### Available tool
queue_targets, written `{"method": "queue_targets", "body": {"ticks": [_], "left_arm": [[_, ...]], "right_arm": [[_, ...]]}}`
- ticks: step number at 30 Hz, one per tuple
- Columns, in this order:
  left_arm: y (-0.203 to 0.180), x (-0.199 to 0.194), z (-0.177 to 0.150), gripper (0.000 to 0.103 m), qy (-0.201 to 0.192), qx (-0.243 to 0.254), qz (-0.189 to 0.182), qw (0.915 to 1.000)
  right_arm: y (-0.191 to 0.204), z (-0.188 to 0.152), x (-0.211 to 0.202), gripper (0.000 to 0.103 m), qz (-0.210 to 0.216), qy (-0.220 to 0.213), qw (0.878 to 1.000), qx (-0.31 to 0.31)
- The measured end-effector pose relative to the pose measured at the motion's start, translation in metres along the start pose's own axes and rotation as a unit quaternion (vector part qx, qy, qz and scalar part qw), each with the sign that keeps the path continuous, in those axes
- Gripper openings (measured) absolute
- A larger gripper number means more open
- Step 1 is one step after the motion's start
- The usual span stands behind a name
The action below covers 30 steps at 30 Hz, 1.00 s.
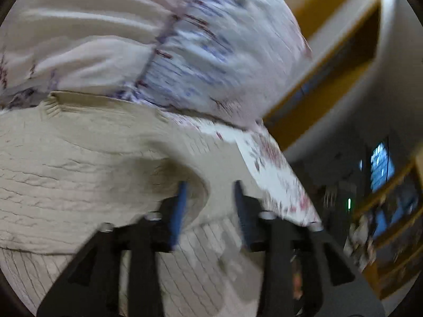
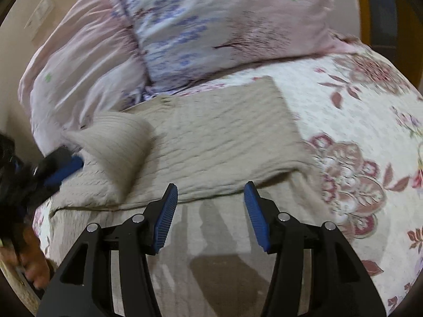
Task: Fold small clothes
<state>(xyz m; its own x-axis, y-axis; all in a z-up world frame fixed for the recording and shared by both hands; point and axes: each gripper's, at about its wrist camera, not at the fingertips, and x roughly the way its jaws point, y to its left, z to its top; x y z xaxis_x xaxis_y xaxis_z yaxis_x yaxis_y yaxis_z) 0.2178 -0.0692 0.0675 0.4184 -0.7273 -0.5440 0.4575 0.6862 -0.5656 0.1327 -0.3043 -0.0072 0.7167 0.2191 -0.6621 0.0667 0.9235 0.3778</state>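
The beige ribbed knit garment (image 2: 211, 142) lies crosswise ahead of both grippers. The left gripper (image 1: 210, 192) is nearer, jaws apart around a raised fold; the right gripper (image 2: 210, 192) hovers, jaws spread and empty.

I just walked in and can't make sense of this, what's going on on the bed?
A person with tongs in each hand is folding a beige knit garment spread on a floral bedspread, below a pillow. The left tongs are at the garment's left side, where a ribbed corner is lifted and turned inward. The right tongs hang open above the near edge, holding nothing.
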Motion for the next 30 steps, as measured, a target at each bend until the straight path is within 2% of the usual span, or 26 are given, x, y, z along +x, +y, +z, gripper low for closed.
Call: {"method": "queue_targets", "body": {"ticks": [3,7,11,15,17,21,23,24,26,30], "left_arm": [[0.011,-0.021,-0.007,0.058,-0.009,0.005,0.03,0.9995],[0.051,-0.062,-0.022,0.058,-0.016,-0.02,0.092,0.9955],[0.081,-0.099,-0.05,0.057,-0.012,-0.025,0.165,0.9859],[0.105,-0.122,-0.071,0.057,-0.001,-0.037,0.21,0.9771],[0.115,-0.129,-0.078,0.057,0.0,-0.046,0.222,0.974],[0.124,-0.133,-0.082,0.058,0.002,-0.061,0.222,0.9731],[0.126,-0.133,-0.082,0.058,0.004,-0.062,0.222,0.9731],[0.125,-0.132,-0.082,0.058,0.003,-0.062,0.221,0.9732],[0.125,-0.132,-0.082,0.059,0.003,-0.061,0.22,0.9736],[0.125,-0.131,-0.082,0.061,0.001,-0.063,0.218,0.9739]], "right_arm": [[-0.009,0.008,-0.004,0.054,0.016,-0.002,1.0,0.019],[-0.009,0.023,0.003,0.052,0.077,0.017,0.996,0.046],[-0.009,0.034,0.017,0.045,0.052,0.028,0.996,0.065],[-0.015,0.033,0.028,0.042,0.023,0.036,0.996,0.083],[-0.019,0.03,0.03,0.036,0.008,0.03,0.995,0.091],[-0.017,0.028,0.032,0.036,0.001,0.028,0.997,0.078],[-0.008,0.027,0.036,0.026,0.008,0.04,0.998,0.053],[-0.004,0.028,0.037,0.013,0.012,0.041,0.998,0.04],[0.005,0.032,0.032,0.01,0.022,0.021,0.999,0.016],[0.026,0.044,-0.01,0.01,0.044,-0.107,0.993,-0.035]]}}
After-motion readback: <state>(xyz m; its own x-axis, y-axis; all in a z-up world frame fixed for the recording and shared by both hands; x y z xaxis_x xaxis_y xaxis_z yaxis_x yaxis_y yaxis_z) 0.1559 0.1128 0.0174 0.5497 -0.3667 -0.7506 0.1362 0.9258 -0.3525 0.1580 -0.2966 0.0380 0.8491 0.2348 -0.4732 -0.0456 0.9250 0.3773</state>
